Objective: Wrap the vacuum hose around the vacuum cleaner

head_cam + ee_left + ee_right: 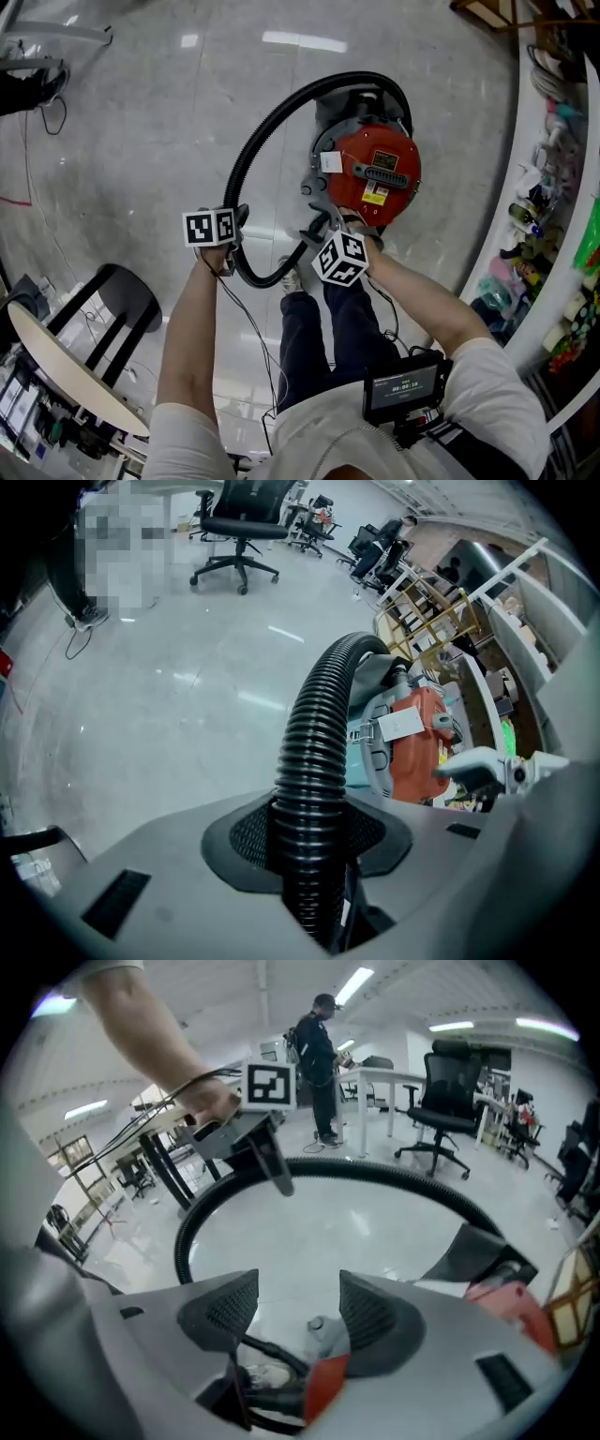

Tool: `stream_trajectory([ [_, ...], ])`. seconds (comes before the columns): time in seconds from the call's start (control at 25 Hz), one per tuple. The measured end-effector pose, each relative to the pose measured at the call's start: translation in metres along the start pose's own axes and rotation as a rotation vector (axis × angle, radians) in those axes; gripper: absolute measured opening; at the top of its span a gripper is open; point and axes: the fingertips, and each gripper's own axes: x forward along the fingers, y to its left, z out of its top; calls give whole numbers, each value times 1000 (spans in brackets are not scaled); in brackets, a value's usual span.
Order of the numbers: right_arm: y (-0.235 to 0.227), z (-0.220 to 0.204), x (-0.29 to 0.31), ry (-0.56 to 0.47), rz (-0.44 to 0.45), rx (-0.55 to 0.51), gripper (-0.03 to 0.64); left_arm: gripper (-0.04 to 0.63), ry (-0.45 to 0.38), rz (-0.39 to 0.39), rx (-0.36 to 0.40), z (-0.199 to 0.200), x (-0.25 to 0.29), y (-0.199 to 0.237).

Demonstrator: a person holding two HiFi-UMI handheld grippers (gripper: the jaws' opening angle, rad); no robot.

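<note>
Closest to the head camera, one small black display unit (pixel 405 386) hangs at the person's chest, at 5 o'clock in that view. Two forearms reach forward, each ending in one gripper. At 9 o'clock of the picture's centre, the left gripper (pixel 236 225) is clamped on the black ribbed vacuum hose (pixel 267 127); its own view shows both pads pressed against the hose's sides. Near the centre, the right gripper (pixel 323 225) stands wide apart with nothing between its pads, close beside the vacuum cleaner (pixel 377 173). That one red-topped cleaner stands on the glossy floor (pixel 141 131) at 1 o'clock, one white tag (pixel 330 161) on its 9 o'clock side. The single hose arcs from the cleaner's 12 o'clock edge round through 10 o'clock to the left gripper, then curls at 6 o'clock back toward the cleaner's base. In the right gripper view one standing person (pixel 319 1049) shows at 12 o'clock and one black office chair (pixel 442 1091) at 2 o'clock
</note>
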Motion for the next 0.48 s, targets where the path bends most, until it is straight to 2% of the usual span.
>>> stream_trajectory([
  [0.2,104,-41,26,66,136,158,270,143,4,-20,-21,-15,2,12],
  [0.4,184,-55,60,100,208,249,270,143,26,-20,-136,-44,4,42],
  [0.48,215,-56,73,103,231,259,270,143,43,-25,-156,-63,2,52],
])
